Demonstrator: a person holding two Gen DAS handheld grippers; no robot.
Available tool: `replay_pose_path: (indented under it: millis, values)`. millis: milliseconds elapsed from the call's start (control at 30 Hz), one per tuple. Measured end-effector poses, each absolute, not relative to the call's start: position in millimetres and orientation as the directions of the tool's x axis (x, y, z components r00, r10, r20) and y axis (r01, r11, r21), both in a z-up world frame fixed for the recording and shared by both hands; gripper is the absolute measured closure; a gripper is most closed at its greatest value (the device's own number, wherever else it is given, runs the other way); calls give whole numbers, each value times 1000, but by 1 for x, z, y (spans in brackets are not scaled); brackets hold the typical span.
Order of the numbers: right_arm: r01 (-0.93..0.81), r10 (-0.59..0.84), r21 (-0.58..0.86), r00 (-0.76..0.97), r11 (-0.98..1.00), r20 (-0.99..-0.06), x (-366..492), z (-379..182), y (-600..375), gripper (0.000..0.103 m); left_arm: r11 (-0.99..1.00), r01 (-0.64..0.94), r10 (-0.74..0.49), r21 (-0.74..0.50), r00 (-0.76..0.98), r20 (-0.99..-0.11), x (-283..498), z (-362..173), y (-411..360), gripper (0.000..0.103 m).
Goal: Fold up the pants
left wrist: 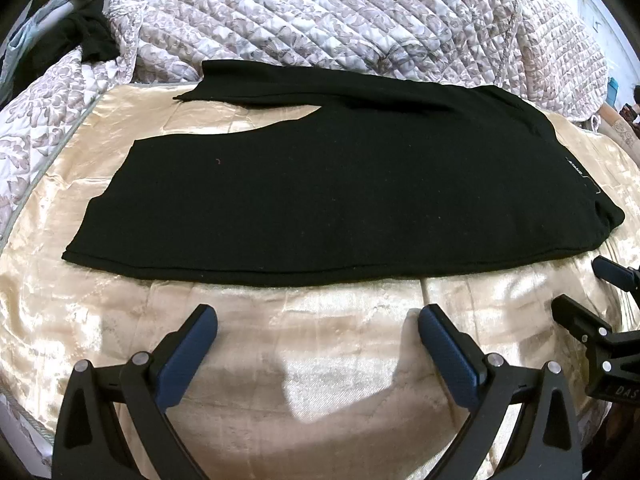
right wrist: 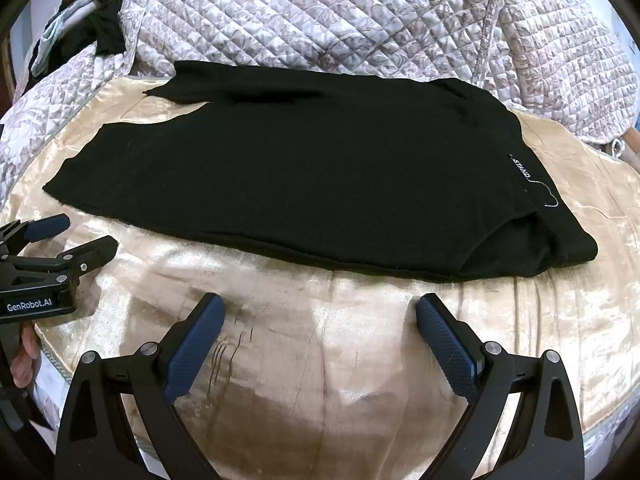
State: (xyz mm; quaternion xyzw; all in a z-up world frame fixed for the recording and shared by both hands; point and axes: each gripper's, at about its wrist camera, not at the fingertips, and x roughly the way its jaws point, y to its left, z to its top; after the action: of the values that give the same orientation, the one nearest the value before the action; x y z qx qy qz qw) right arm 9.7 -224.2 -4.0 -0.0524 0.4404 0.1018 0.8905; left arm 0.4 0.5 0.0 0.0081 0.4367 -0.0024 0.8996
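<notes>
Pants lie flat across the middle of both frames on a shiny gold satin sheet covering the bed, black, waistband with its small white-lettered label toward the right of the frame, the two legs splitting apart toward the upper left. The near edge runs just above both sets of jaws. The far leg rests against a bunched quilted floral bedspread along the top.

The left gripper and the right gripper both hover short of the cloth, jaws spread as wide as they go and holding nothing.

Likely trouble, as I judge it: the satin looks slick, so a pull on one edge may drag the whole garment instead of folding it. The jaws could pinch the sheet along with the black cloth, or catch only the top layer near the waistband, where a flap already sits doubled. Black on black hides seams, so misjudging the leg edges is easy. The far leg could also snag on the quilt when lifted
</notes>
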Motion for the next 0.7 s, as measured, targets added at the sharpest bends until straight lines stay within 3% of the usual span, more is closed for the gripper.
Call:
replay_pose_path:
  millis: [700]
  values:
    - [-227,133,-5,589,974,-797,9,-4,-224,6,1000,13,4,15,619,-786,0,0,0,1]
